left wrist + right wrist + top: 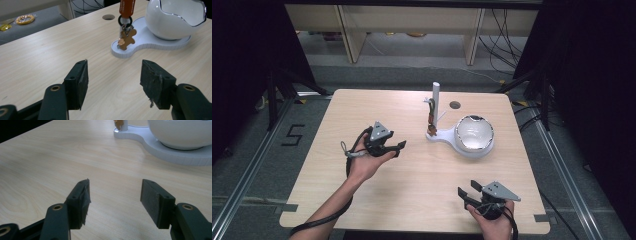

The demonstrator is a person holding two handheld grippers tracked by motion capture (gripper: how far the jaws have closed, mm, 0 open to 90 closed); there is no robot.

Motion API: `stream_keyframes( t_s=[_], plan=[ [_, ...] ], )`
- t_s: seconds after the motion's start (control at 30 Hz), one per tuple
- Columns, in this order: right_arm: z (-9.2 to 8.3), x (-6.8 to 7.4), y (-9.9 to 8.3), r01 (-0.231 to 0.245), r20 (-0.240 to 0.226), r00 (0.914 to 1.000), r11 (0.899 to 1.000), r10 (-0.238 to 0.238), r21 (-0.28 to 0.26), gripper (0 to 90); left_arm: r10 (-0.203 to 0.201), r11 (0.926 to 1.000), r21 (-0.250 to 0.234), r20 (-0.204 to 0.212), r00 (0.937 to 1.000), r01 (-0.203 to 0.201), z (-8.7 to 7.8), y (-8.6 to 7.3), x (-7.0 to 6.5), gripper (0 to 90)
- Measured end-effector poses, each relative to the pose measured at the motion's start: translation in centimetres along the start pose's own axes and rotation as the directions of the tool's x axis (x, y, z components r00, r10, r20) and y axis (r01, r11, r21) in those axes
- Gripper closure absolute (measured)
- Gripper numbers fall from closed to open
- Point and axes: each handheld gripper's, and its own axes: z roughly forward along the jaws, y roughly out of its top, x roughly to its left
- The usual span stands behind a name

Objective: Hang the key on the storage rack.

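Note:
A white stand sits right of the table's middle, with an upright post and a white egg-shaped bowl on its base. A keychain hangs on the post: an orange strap, a black ring and a brown gingerbread-man charm. My left gripper is left of the stand and points at it, open and empty, a short way from the charm. My right gripper rests near the front right edge, open with nothing between its jaws, the bowl ahead of it.
A round cable hole lies in the tabletop behind the stand. Bare wood spreads between and around the grippers. Beyond the far edge are pale shelf units, floor cables and a yellow ring on the floor.

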Motion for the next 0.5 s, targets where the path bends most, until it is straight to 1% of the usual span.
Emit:
stream_keyframes(
  t_s=[0.03, 0.07, 0.1, 0.17, 0.2, 0.33, 0.4, 0.43, 0.47, 0.5],
  plan=[
    [0.0, 0.0, 0.0, -0.002, -0.002, 1.0000, 1.000, 0.003, 0.003, 41.6, -0.002, 1.0000, 0.003, -0.006, 1.0000, 0.002, -0.3, -0.3, 0.1, 39.1],
    [0.1, 0.2, 0.0, -0.017, -0.010, 0.9998, 1.000, 0.017, -0.005, 41.6, 0.000, 1.0000, 0.001, -0.005, 1.0000, 0.000, -0.6, -0.5, 0.2, 39.0],
    [0.0, 0.4, -0.1, -0.037, -0.007, 0.9993, 0.999, 0.037, 0.000, 41.6, -0.014, 0.9999, 0.000, -0.006, 0.9999, 0.014, -1.0, -0.9, 0.3, 39.1],
    [0.0, 0.4, 0.0, -0.037, -0.014, 0.9992, 0.999, 0.037, 0.001, 41.6, -0.006, 1.0000, 0.000, -0.007, 1.0000, 0.006, -1.3, -1.0, 0.4, 39.1],
    [0.0, 0.2, 0.0, -0.008, -0.003, 1.0000, 1.000, 0.008, 0.010, 41.5, -0.026, 0.9996, -0.010, -0.012, 0.9996, 0.026, -1.8, -1.5, 0.5, 39.1],
    [0.1, 0.2, 0.0, -0.005, -0.003, 1.0000, 1.000, 0.005, 0.009, 41.5, -0.040, 0.9991, -0.016, -0.024, 0.9989, 0.040, -2.7, -2.4, 0.5, 39.0],
    [0.1, 0.2, 0.0, -0.007, -0.003, 1.0000, 1.000, 0.007, 0.009, 41.4, -0.046, 0.9988, -0.018, -0.022, 0.9987, 0.046, -3.1, -3.0, 0.4, 39.0],
    [0.1, 0.2, 0.0, -0.001, 0.001, 1.0000, 1.000, 0.001, 0.006, 41.4, -0.078, 0.9969, -0.016, -0.027, 0.9966, 0.077, -3.4, -3.3, 0.1, 39.0],
    [0.1, 0.2, 0.0, -0.009, -0.004, 0.9999, 1.000, 0.009, 0.010, 41.4, -0.086, 0.9962, -0.018, -0.032, 0.9958, 0.085, -3.6, -3.6, 0.1, 39.0],
    [0.0, 0.2, 0.0, -0.010, -0.004, 0.9999, 1.000, 0.010, 0.010, 41.4, -0.080, 0.9966, -0.023, -0.030, 0.9963, 0.079, -3.7, -3.9, 0.1, 38.9]
  ],
)
